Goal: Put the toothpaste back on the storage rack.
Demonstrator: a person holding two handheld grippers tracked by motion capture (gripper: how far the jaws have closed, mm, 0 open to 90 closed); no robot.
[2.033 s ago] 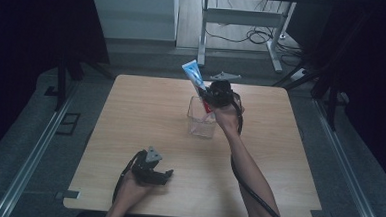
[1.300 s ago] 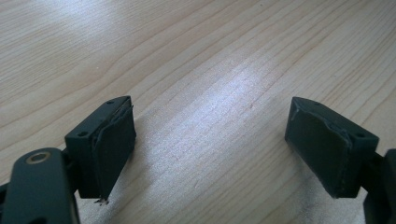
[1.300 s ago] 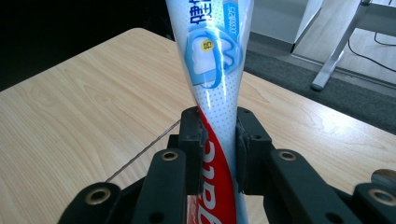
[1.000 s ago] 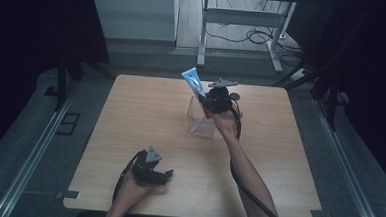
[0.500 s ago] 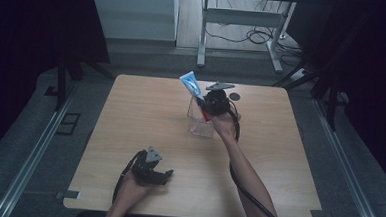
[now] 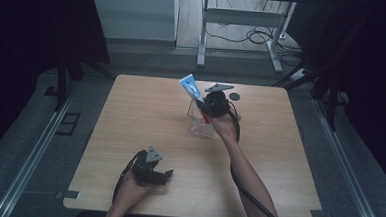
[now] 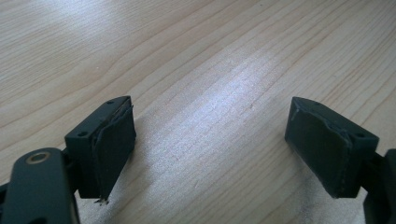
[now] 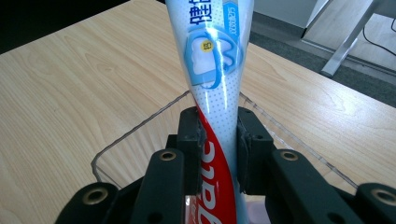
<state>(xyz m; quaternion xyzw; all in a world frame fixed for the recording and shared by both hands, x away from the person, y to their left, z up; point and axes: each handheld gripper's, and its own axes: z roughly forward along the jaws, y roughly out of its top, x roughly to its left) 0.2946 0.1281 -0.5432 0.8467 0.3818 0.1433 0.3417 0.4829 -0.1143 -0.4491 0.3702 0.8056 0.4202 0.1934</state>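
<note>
A toothpaste tube (image 8: 215, 88), white and blue with a red band, is pinched between the pads of my right gripper (image 8: 217, 140). In the high view that right gripper (image 6: 208, 109) holds the tube (image 6: 191, 88) tilted up and to the left over a clear plastic container (image 6: 200, 121) at the middle of the table. The container's rim (image 8: 135, 130) lies just below the jaws in the right gripper view. My left gripper (image 6: 165, 175) rests on the wooden table (image 6: 130, 115) near the front edge, jaws wide apart with bare wood between its pads (image 7: 114, 144).
A small dark round object (image 6: 235, 96) lies on the table behind the right gripper. Beyond the far edge are a metal frame's legs (image 6: 202, 39) and cables on the floor. Dark curtains stand at both sides.
The right hand with the tube has shifted slightly left and up over the container since the earliest frame; within the last second it holds still. The left gripper has not moved.
</note>
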